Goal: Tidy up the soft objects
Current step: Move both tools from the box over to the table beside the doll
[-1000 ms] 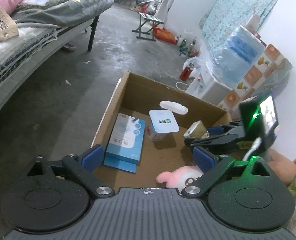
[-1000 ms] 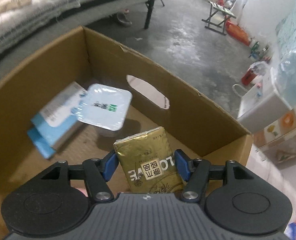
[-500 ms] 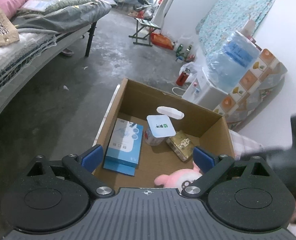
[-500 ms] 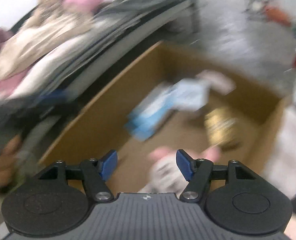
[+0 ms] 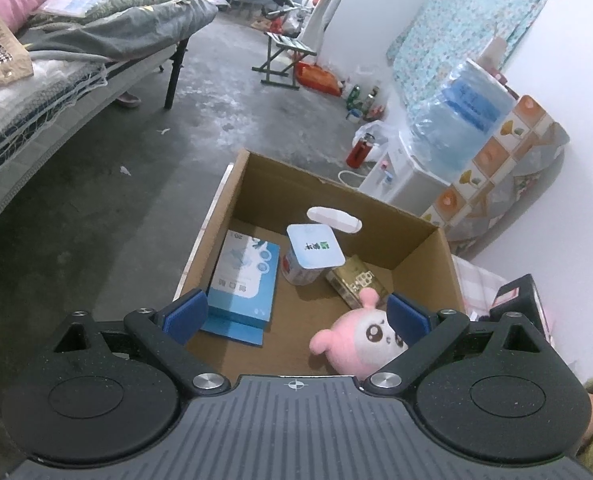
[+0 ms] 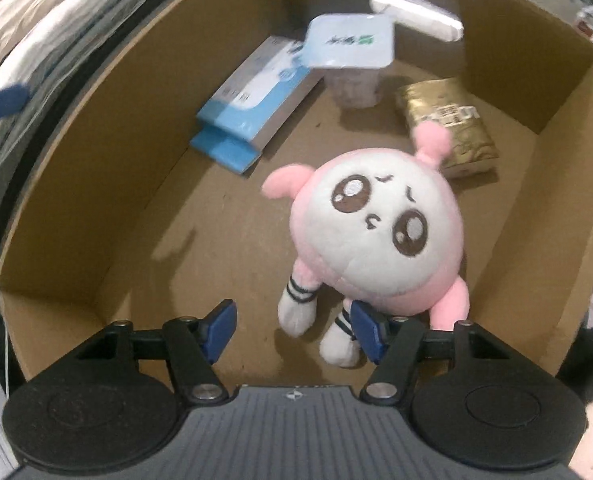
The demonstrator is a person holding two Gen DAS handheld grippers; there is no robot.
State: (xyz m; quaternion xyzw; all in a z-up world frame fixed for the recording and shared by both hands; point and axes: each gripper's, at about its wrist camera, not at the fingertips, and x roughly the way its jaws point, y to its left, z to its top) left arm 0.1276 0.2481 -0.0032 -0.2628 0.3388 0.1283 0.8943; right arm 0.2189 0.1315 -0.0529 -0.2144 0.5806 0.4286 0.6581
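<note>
The pink plush toy lies face up on the floor of the cardboard box, near a gold tissue pack, a yogurt cup and a blue carton. The right tongs hang over its legs, jaws apart and gripping nothing, having just narrowed slightly. The left tongs stand wide open and empty above the box.

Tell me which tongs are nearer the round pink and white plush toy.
Right. The right tongs hang over the pink and white plush toy, at its legs; the left tongs hover farther back, above the box edge.
</note>
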